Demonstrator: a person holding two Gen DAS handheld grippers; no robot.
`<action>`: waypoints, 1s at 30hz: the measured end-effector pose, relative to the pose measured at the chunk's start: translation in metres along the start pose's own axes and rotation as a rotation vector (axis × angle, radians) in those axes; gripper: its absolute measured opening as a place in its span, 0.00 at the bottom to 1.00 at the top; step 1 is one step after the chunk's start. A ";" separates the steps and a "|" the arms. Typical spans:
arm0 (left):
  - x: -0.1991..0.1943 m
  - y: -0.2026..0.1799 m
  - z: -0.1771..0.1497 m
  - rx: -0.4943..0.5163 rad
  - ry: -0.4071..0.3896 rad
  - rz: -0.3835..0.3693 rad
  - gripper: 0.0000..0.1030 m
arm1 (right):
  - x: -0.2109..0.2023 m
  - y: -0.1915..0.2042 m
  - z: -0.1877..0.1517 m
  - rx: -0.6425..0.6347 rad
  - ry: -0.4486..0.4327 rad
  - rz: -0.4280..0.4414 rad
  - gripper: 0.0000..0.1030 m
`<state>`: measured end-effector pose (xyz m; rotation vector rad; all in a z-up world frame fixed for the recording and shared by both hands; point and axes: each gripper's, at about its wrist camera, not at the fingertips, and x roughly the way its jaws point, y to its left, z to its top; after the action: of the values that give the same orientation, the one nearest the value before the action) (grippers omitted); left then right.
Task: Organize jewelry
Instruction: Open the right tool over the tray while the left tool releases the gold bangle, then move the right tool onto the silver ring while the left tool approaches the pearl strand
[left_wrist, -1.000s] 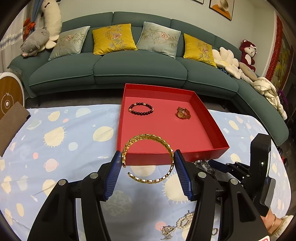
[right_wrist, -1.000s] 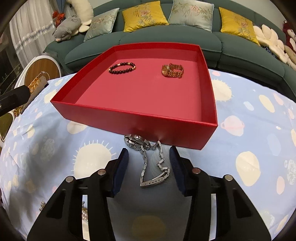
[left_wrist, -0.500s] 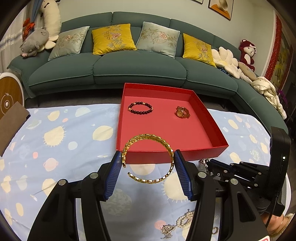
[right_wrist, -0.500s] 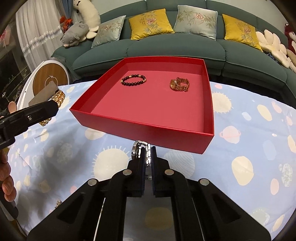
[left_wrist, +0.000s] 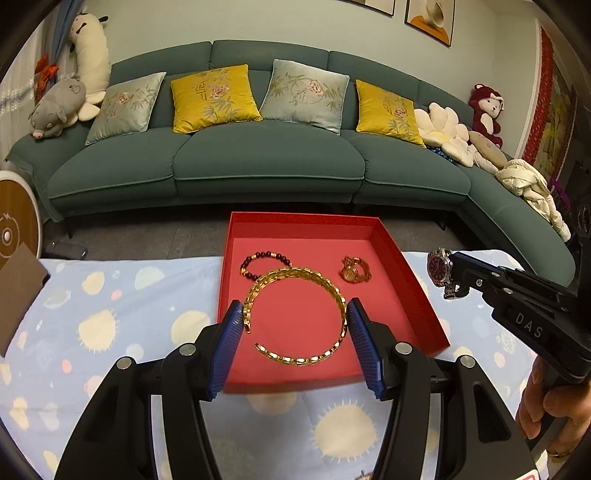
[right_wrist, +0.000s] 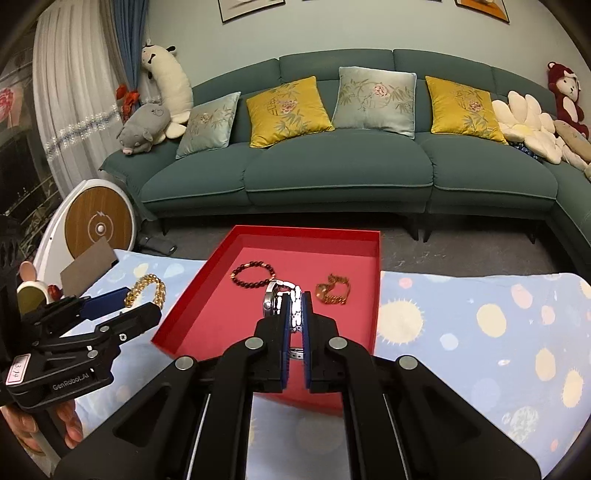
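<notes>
Your left gripper (left_wrist: 295, 332) has its blue-padded fingers (left_wrist: 229, 339) set wide, yet they pinch the stiff gold link collar necklace (left_wrist: 299, 317) between them — each pad presses one side of the open ring, which hangs above the near half of the shallow red cardboard tray (left_wrist: 417, 291). From the right wrist view the same gripper (right_wrist: 122, 306) shows at the left edge, with the gold links (right_wrist: 146, 290) held over the cloth just left of the tray's left wall.

Your right gripper (right_wrist: 293, 317) is pressed nearly together on the silver metal-band wristwatch (right_wrist: 282, 299), the band clamped between the pads and the dial sticking out past the fingertips. In the left wrist view that watch (left_wrist: 439, 267) shows a dark reddish face and hangs just outside the tray's right wall, above the cloth.

Inside the tray, toward its far edge, lie a dark beaded bracelet with gold spacers (left_wrist: 264, 260) on the left and a small gold wristwatch (left_wrist: 354, 271) on the right, well apart. The tray sits at the far edge of the table's pale blue cloth printed with suns and planets (left_wrist: 110, 314). A green sofa (left_wrist: 266, 162) stands beyond.
</notes>
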<state>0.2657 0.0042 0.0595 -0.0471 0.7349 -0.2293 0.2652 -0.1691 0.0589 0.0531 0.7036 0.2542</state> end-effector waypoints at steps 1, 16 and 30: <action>0.008 -0.001 0.005 0.000 0.011 -0.011 0.53 | 0.010 -0.004 0.003 0.008 0.011 -0.009 0.04; 0.079 0.019 0.003 -0.099 0.131 0.067 0.55 | 0.059 -0.030 -0.008 0.104 0.044 -0.051 0.23; -0.109 0.018 -0.058 -0.064 -0.014 0.106 0.67 | -0.152 -0.015 -0.070 0.096 -0.085 -0.050 0.49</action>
<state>0.1521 0.0481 0.0864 -0.0707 0.7287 -0.1041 0.1116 -0.2244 0.0996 0.1366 0.6316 0.1691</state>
